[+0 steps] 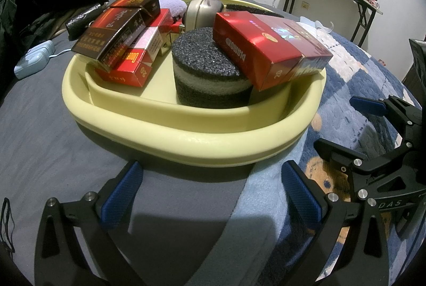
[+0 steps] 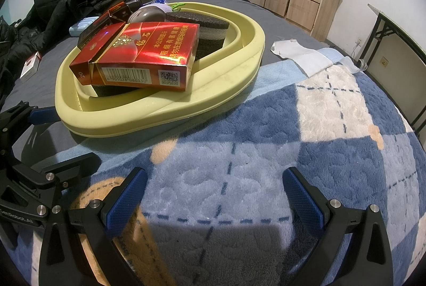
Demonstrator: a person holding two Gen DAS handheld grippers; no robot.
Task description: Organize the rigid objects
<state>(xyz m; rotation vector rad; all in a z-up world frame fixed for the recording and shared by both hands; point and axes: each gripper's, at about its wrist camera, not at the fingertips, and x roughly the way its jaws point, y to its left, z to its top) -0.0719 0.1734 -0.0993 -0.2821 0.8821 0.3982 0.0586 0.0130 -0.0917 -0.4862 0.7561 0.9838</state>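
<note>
Both the left gripper [image 1: 210, 190] and right gripper [image 2: 214, 195] hang spread wide and empty just before the yellow tray [image 1: 186, 131], where a red box [image 1: 269, 52] leans on a black sponge [image 1: 207, 73].

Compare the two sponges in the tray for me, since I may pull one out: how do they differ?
The near sponge is round and carries the red Diamond box tilted on top; the far sponge looks straighter-edged and carries nothing. Both are black with a grey middle layer, inside the yellow tray.
</note>
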